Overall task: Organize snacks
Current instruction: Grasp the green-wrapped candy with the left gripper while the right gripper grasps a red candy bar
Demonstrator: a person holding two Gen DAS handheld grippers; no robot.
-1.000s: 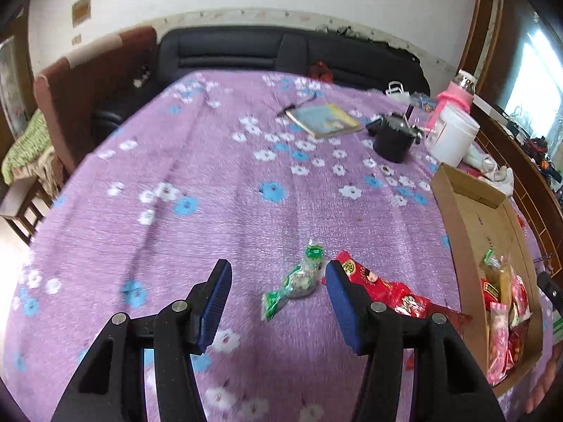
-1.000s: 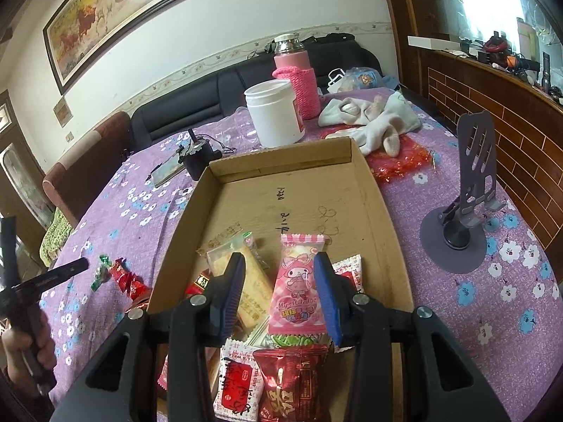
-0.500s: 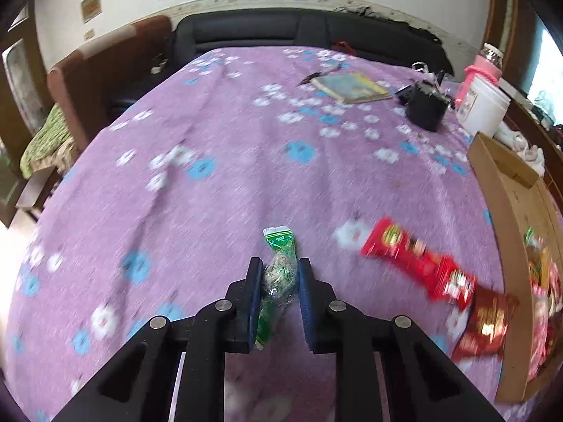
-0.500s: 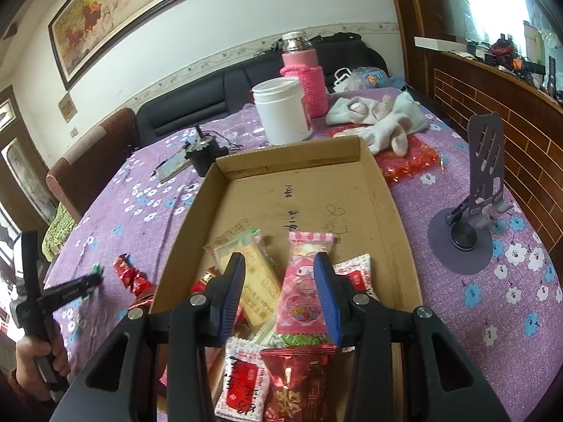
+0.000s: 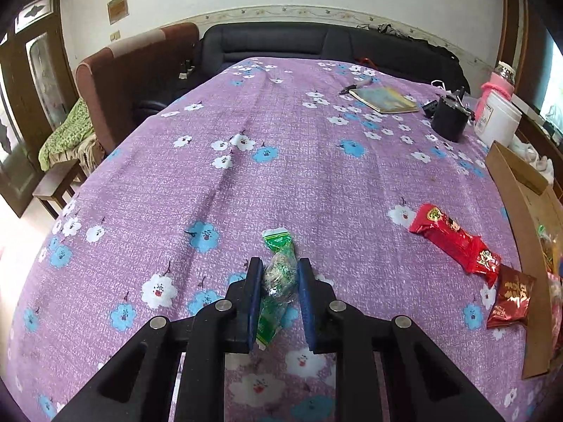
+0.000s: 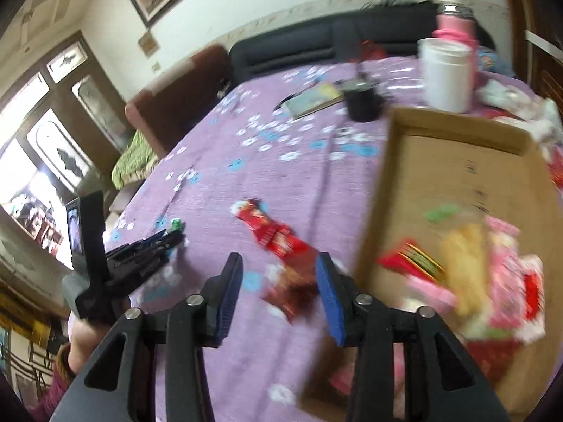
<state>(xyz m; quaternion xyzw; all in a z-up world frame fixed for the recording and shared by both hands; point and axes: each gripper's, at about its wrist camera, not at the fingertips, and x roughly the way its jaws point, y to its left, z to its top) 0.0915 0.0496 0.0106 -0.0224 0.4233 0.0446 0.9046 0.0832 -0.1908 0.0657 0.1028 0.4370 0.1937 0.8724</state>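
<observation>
left gripper (image 5: 279,276) is pinching the green snack (image 5: 278,274) between its pads, probably to carry it to the box (image 5: 517,211), while right gripper (image 6: 279,277) is opening over the dark red packet (image 6: 292,290), nothing gripped.

- Left wrist view staying sharp, daylight evenly lighting the desk (image 5: 316,176).
- Right wrist view smearing with motion blur, worst over the cardboard tray (image 6: 457,176).
- Windows (image 6: 31,176) blowing out white.
- Fisheye bending and darkening the corners.

Both grippers (image 5: 279,293) (image 6: 279,293) were black plastic frames with blue finger pads (image 5: 254,299) and round silver screws (image 5: 223,305).
</observation>
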